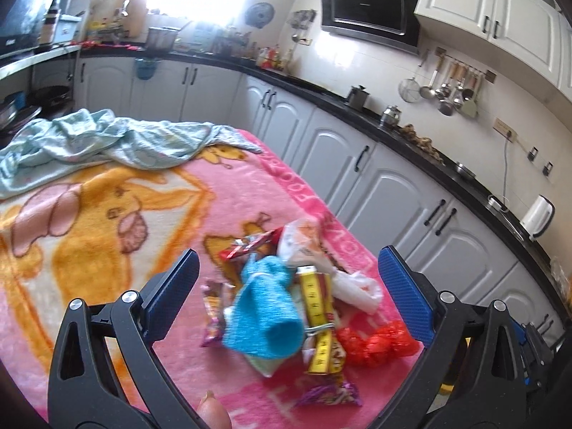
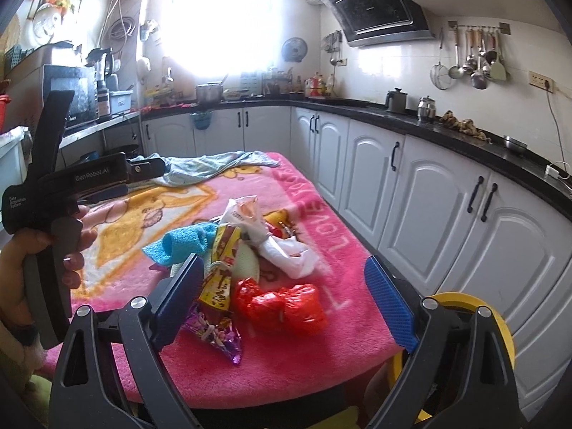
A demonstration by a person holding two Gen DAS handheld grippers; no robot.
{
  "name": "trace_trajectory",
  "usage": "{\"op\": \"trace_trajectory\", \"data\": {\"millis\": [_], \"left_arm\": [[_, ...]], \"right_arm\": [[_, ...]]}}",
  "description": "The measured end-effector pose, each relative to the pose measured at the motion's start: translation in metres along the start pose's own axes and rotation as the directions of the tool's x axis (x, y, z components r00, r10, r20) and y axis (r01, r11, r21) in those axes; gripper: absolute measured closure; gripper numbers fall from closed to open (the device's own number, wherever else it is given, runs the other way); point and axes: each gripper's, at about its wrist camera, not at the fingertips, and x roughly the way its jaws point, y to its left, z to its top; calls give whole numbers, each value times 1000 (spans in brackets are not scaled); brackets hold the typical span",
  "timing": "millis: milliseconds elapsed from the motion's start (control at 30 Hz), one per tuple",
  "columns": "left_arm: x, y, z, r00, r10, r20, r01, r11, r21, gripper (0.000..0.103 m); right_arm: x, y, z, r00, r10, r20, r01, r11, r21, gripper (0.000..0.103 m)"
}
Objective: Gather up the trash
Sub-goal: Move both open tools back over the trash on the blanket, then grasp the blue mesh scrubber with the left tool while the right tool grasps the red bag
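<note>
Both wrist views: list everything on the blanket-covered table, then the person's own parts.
Blanket: one, pink with cartoon print, covering table.
Cloth: one, pale blue, crumpled at far end.
Towel: one, bright blue, on the pile.
Red bag: one, crumpled, nearest edge.
White bag: one, behind red bag.
Snack wrappers: several, purple, yellow, red, in pile.
Left tongs: open, over pile.
Right tongs: open, over pile.
Hand: gripping left handle.

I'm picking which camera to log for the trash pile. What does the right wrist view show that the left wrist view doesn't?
Only the right wrist view shows the left gripper's body held in a hand and a yellow rim beside the table. Only the left wrist view shows the white kettle. Both show the red bag, blue cloth, white bag, pink blanket and open grippers.
</note>
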Motion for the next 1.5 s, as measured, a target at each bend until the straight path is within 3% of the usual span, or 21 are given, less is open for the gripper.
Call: {"op": "trace_trajectory", "data": {"millis": [233,533,767,967,1033,1133,1233,1367,1500], "left_arm": [[10,25,-5,998,38,-52,-40,998,-39,11],[45,31,-29,981,-37,-190,17,994,-104,11],[65,24,-43,971,-52,-234,26,993,-112,11],[70,31,-45,969,-49,-242,15,990,-140,11],[71,32,-45,969,-51,-242,16,989,-147,16],[72,31,-44,967,-60,-249,23,989,-147,30],[72,28,-45,963,-70,-262,35,990,-137,47],[71,24,-45,959,-70,-273,40,993,-113,83],[67,26,-43,960,-78,-268,50,992,-112,91]], "right_arm": [[26,2,0,999,3,-38,-4,1000,-2,15],[59,-14,-23,990,-15,-138,21,999,38,15],[84,-40,-38,976,8,-219,22,991,135,16],[105,-52,-51,948,92,-304,-33,981,192,54],[109,-52,-55,939,118,-324,-53,978,201,70],[108,-51,-56,934,146,-326,-78,974,212,82],[105,-49,-54,935,149,-322,-87,976,201,87],[100,-50,-53,937,154,-314,-90,974,207,88],[94,-52,-48,942,156,-297,-96,974,206,88]]}}
